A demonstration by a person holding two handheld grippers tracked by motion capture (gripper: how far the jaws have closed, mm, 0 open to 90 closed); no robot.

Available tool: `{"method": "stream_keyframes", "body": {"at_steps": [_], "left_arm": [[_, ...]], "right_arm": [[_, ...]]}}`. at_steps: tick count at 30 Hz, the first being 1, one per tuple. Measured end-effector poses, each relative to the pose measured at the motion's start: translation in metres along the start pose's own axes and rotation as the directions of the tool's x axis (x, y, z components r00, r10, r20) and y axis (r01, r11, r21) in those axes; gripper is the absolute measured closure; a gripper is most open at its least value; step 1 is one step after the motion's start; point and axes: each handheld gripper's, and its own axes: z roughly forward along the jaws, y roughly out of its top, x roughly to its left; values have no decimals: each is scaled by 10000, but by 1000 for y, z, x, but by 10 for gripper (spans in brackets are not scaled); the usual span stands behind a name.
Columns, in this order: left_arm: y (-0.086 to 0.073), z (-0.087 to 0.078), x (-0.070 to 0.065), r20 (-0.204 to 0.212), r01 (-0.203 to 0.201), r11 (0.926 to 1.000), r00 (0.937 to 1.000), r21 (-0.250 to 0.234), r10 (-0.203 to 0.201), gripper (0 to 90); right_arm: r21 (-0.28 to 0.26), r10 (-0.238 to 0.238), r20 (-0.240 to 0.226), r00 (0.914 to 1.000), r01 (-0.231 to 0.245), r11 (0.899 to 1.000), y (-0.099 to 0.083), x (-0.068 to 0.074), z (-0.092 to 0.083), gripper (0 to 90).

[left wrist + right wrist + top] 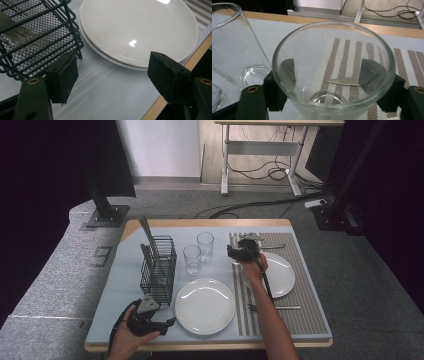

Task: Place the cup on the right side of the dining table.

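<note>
The tabletop (115, 285) holds a striped mat (305, 310), two white plates (205, 306), a wire basket (159, 270) and two more glasses (192, 260). The right tongs (329, 82) sit around a glass (332, 65) on the mat's far corner, just beside another glass. The left tongs (112, 75) are wide, holding nothing, between basket and plate.

In the right gripper view the clear drinking glass (334, 67) between the jaws loses its base to the bottom edge, and whether the black pads press its wall cannot be told.
</note>
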Motion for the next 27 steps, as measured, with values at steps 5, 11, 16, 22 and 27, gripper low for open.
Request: {"method": "stream_keyframes", "body": {"at_steps": [5,11,16,22,27], "left_arm": [[0,-1,1,-7,21,10000,10000,-34,-21,246],[0,0,2,3,65,10000,10000,-36,-65,247],[1,-1,2,-3,109,9999,9999,-119,-109,247],[1,1,0,-34,84,9999,10000,-55,-84,248],[1,3,-1,-23,62,10000,10000,-5,-62,248]], "right_arm": [[-226,520,-219,9984,-525,9984,2,-2,-4,229],[-514,1001,-721,9924,-1040,9933,6,-6,-13,228],[-582,1176,-1014,9879,-1239,9906,7,-10,-20,218],[-788,1382,-1264,9823,-1488,9857,5,-15,-31,222],[-759,1481,-1458,9782,-1603,9841,2,-20,-36,220]]}}
